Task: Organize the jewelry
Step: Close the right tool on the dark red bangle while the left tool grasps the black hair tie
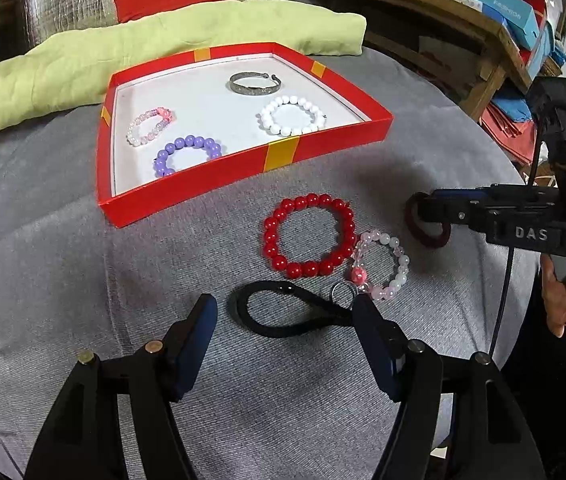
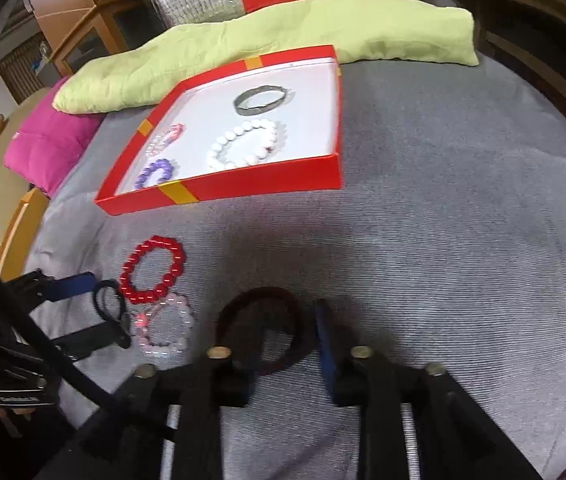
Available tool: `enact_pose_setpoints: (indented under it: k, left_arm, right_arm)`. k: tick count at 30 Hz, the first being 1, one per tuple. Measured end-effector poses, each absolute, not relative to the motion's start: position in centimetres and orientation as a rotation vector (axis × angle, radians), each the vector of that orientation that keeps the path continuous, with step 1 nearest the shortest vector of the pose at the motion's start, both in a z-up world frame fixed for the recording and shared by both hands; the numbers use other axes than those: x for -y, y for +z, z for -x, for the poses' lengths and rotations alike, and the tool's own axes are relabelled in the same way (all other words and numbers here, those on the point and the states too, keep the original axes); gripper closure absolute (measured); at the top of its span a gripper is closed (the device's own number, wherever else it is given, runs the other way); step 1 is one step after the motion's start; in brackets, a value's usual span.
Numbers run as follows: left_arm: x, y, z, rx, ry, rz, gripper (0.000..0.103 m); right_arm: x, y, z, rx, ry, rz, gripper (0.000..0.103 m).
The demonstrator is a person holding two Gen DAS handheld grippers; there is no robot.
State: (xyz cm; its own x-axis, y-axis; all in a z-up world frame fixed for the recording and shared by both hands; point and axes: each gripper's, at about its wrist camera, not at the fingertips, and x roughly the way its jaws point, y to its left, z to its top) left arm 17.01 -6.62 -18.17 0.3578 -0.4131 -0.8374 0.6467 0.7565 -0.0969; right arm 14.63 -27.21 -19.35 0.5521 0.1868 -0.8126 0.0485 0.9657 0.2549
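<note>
Left claw [image 1: 283, 316] stands wide around the black elastic hair loop [image 1: 283, 312] on the grey cloth surface [image 1: 83, 280], at six o'clock of the red-walled, white-floored tray [image 1: 243, 168]; closing risks snagging the adjoining pale pink beaded bracelet [image 1: 383, 264], while the right claw [image 2: 283, 344], part-open, straddles the dark maroon band [image 2: 261, 300] without visibly gripping it.

"DAS" stands in raised letters on the black body of the right gripper [image 1: 423, 216], behind its jaws. A blue box [image 1: 495, 0] bears print, upside down, unreadable.
</note>
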Motion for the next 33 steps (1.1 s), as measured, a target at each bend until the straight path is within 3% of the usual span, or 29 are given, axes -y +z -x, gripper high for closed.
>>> enact_pose_setpoints:
  k: [1,3,5,7,10,24,26,28,33]
  left_arm:
    - [6.5,-18.2,-17.0,-0.990,-0.694,-0.273,0.032]
    - [6.4,-18.4,-17.0,-0.997,-0.688,-0.284,0.033]
    - [6.2,-18.6,-17.0,-0.995,-0.680,-0.299,0.048]
    - [6.1,-18.6,-17.0,-0.996,-0.671,-0.306,0.071]
    - [5.7,-18.7,-17.4,-0.992,-0.643,-0.309,0.088]
    - [2.5,-17.1,-19.1,-0.930,-0.536,-0.252,0.093]
    - [2.4,-16.5,-18.7,-0.924,-0.594,-0.230,0.076]
    - [2.8,-16.3,-18.1,-0.910,-0.637,-0.241,0.031]
    - [5.8,-16.7,-15.3,-0.853,-0.748,-0.400,0.027]
  right_arm:
    - [26.9,-19.3,-14.7,-0.982,0.098,-0.256,0.057]
    - [26.2,-19.3,-14.6,-0.977,0.097,-0.216,0.056]
    - [25.8,-19.3,-14.6,-0.969,0.091,-0.188,0.060]
    - [25.6,-19.3,-14.7,-0.962,0.070,-0.146,0.086]
    - [25.6,-19.3,-14.7,-0.957,0.052,-0.122,0.095]
    - [27.6,-18.7,-14.6,-0.925,0.032,-0.229,0.096]
    - [27.7,-18.8,-14.6,-0.935,0.038,-0.244,0.096]
    - [27.9,-18.9,-14.7,-0.944,0.047,-0.271,0.095]
    - [28.4,-19.4,-14.8,-0.979,0.055,-0.330,0.095]
